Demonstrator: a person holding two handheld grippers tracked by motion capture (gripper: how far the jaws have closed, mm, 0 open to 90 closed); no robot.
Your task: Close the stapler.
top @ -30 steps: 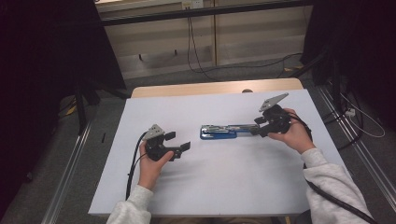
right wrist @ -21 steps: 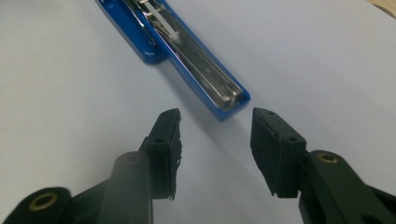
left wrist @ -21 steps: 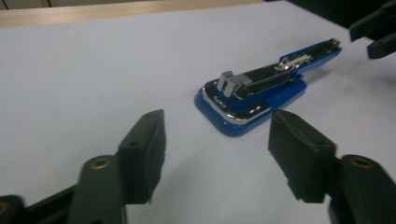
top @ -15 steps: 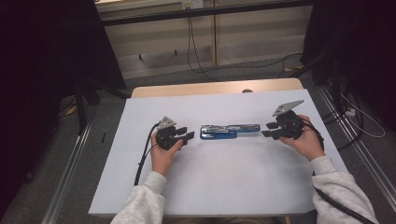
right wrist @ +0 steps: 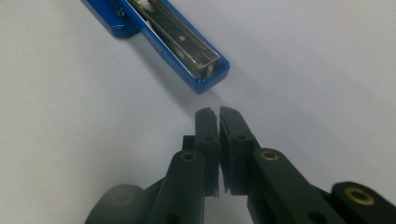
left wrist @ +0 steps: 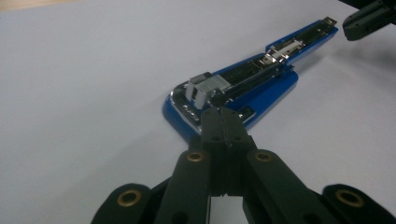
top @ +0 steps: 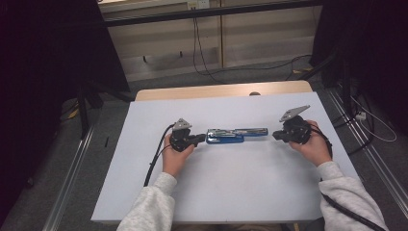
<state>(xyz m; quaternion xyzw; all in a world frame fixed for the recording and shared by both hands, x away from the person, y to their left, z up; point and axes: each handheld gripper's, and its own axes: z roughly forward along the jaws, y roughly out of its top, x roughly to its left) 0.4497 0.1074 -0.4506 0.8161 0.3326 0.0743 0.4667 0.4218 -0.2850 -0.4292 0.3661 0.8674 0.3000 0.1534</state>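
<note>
High view shows a blue stapler [top: 235, 135] lying swung fully open and flat on the white table [top: 240, 192], roughly midway between the left and right edges and somewhat nearer the far edge than the near one, its 2 halves stretched in a line that runs left to right. The left gripper [top: 199, 139] sits at the stapler's left end, and in the left gripper view its jaws are pressed together with nothing between them, the tips [left wrist: 223, 122] just at or touching the hinge end of the stapler [left wrist: 243, 88]; whether they actually touch the metal I cannot tell. The right gripper [top: 276, 135] hovers just beside the stapler's right end, apart from it; in the right gripper view its jaws are all but closed, only a thin slit between them, empty, with the open staple channel [right wrist: 180, 42] lying just ahead of them. Judging by this, the opening of the stapler is done: the magazine lies exposed and both arms rest flat. What seems left is whatever the opened stapler is meant for, loading or clearing the channel and folding it shut, and neither gripper has a hold on it yet.
</note>
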